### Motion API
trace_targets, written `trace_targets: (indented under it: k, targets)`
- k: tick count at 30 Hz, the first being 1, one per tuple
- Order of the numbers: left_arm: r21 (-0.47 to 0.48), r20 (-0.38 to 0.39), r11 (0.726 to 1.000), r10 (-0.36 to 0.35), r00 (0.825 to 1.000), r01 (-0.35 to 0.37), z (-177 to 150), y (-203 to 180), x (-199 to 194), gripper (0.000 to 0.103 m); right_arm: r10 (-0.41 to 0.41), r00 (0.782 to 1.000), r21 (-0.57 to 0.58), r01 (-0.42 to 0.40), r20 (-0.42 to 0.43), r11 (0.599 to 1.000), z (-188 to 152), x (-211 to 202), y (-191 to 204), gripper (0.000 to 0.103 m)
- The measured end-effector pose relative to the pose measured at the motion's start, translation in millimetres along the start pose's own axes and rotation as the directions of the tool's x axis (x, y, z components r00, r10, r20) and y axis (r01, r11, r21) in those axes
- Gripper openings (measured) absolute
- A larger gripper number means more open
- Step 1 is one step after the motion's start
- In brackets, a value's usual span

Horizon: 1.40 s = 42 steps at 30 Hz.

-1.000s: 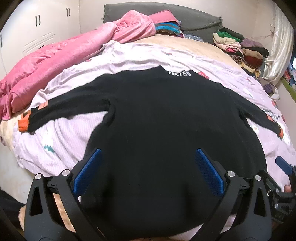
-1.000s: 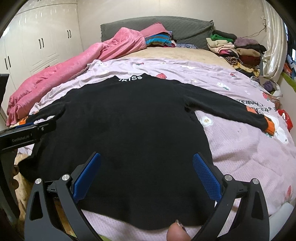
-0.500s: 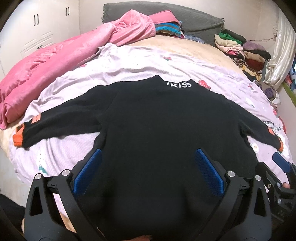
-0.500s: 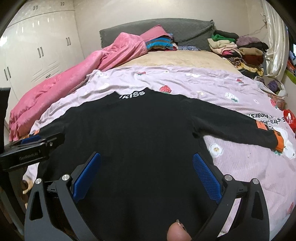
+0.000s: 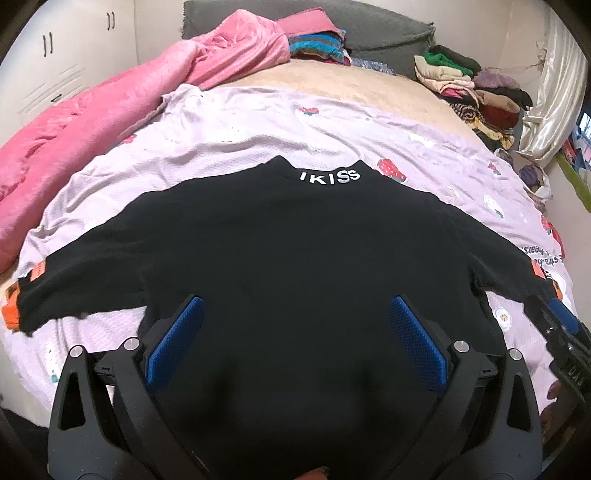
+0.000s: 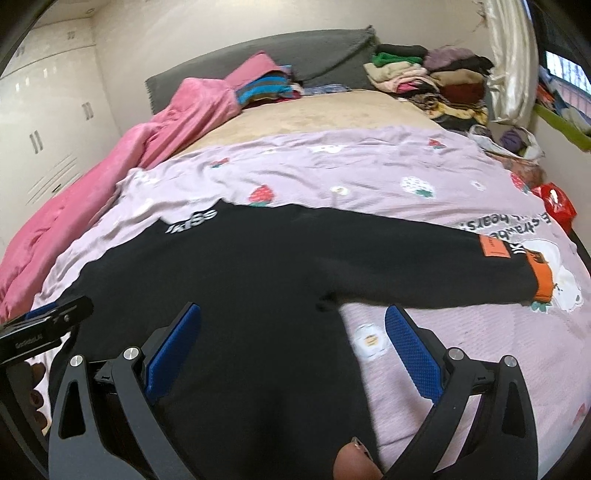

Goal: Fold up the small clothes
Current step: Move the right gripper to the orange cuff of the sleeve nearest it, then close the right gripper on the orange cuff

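A black long-sleeved sweater (image 5: 295,258) with white "IKISS" lettering at the collar lies flat, back up, on a lilac printed sheet (image 5: 229,147), both sleeves spread out. Its orange cuffs show at the left (image 5: 9,314) and, in the right wrist view, at the right (image 6: 543,277). My left gripper (image 5: 295,332) is open and empty above the sweater's lower body. My right gripper (image 6: 293,332) is open and empty above the sweater's (image 6: 240,277) right side, near the armpit. The hem is hidden under the grippers.
A pink quilt (image 5: 74,122) lies along the bed's left side. Stacks of folded clothes (image 5: 476,88) sit at the far right, more by the grey headboard (image 5: 369,33). A red packet (image 6: 557,203) lies at the bed's right edge. White wardrobes (image 6: 40,133) stand left.
Both grippers have pulled up and back from the sweater, still open. The right gripper has also swung to the right, toward the right sleeve.
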<state>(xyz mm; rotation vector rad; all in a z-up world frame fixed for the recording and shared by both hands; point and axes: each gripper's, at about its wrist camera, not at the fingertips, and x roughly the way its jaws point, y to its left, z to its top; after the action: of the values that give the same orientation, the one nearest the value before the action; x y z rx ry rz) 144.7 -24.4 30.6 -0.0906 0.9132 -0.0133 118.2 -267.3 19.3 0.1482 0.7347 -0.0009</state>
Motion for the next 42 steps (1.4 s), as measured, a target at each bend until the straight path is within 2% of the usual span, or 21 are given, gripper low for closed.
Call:
trace_targets:
  k: [7, 10, 16, 24, 32, 34, 36, 38, 39, 40, 41, 42]
  targets:
    - [0.020, -0.013, 1.000, -0.008, 1.000, 0.008, 14.5, -15.3, 21.2, 0.095, -0.102, 0.995, 0.078, 0.103, -0.016, 0.992, 11.9, 17.7, -44.9, 0.099]
    - [0.026, -0.005, 1.000, -0.014, 1.000, 0.014, 20.2, -19.6, 28.9, 0.095, -0.118, 0.992, 0.110, 0.122, -0.035, 0.986, 13.4, 26.1, -62.4, 0.099]
    - [0.039, -0.031, 0.999, -0.020, 0.999, 0.021, 32.3, -25.3, 50.3, 0.095, -0.183, 0.980, 0.195, 0.196, -0.079, 0.961, 8.5, 40.5, -104.4, 0.099]
    - [0.056, -0.063, 0.998, 0.004, 0.998, -0.001, 44.7, -31.9, 77.9, 0.095, -0.264, 0.956, 0.347, 0.291, -0.125, 0.892, -4.8, 45.7, -173.0, 0.099]
    - [0.038, -0.084, 0.999, 0.023, 0.996, -0.020, 40.4, -29.4, 97.4, 0.095, -0.232, 0.960, 0.522, 0.280, -0.158, 0.806, -12.1, 53.6, -235.0, 0.099]
    - [0.030, -0.092, 0.999, 0.028, 0.995, -0.025, 38.6, -26.9, 102.6, 0.095, -0.209, 0.969, 0.558, 0.247, -0.132, 0.792, -12.1, 57.5, -248.9, 0.098]
    - [0.018, -0.099, 0.999, 0.029, 0.995, -0.027, 38.0, -22.4, 106.4, 0.095, -0.193, 0.976, 0.581, 0.215, -0.102, 0.785, -10.3, 60.2, -259.2, 0.092]
    - [0.004, -0.096, 1.000, 0.027, 0.995, -0.027, 37.7, -18.9, 105.8, 0.095, -0.201, 0.978, 0.616, 0.194, -0.060, 0.763, -8.7, 61.8, -271.9, 0.062]
    - [-0.003, -0.093, 1.000, 0.020, 0.995, -0.021, 37.7, -17.2, 104.4, 0.095, -0.195, 0.980, 0.633, 0.178, -0.044, 0.754, -8.0, 62.8, -277.3, 0.054]
    - [-0.016, -0.087, 1.000, 0.006, 0.996, -0.007, 38.5, -14.6, 100.9, 0.095, -0.184, 0.982, 0.645, 0.160, -0.030, 0.747, -7.1, 64.0, -280.7, 0.037]
    - [-0.022, -0.083, 1.000, -0.003, 0.997, 0.002, 38.9, -14.2, 98.4, 0.095, -0.187, 0.982, 0.655, 0.153, -0.018, 0.740, -5.1, 63.3, -282.7, 0.025]
    - [-0.028, -0.075, 1.000, -0.013, 0.997, 0.010, 39.9, -13.4, 95.2, 0.095, -0.181, 0.983, 0.657, 0.131, 0.009, 0.742, -3.1, 60.3, -283.0, 0.019]
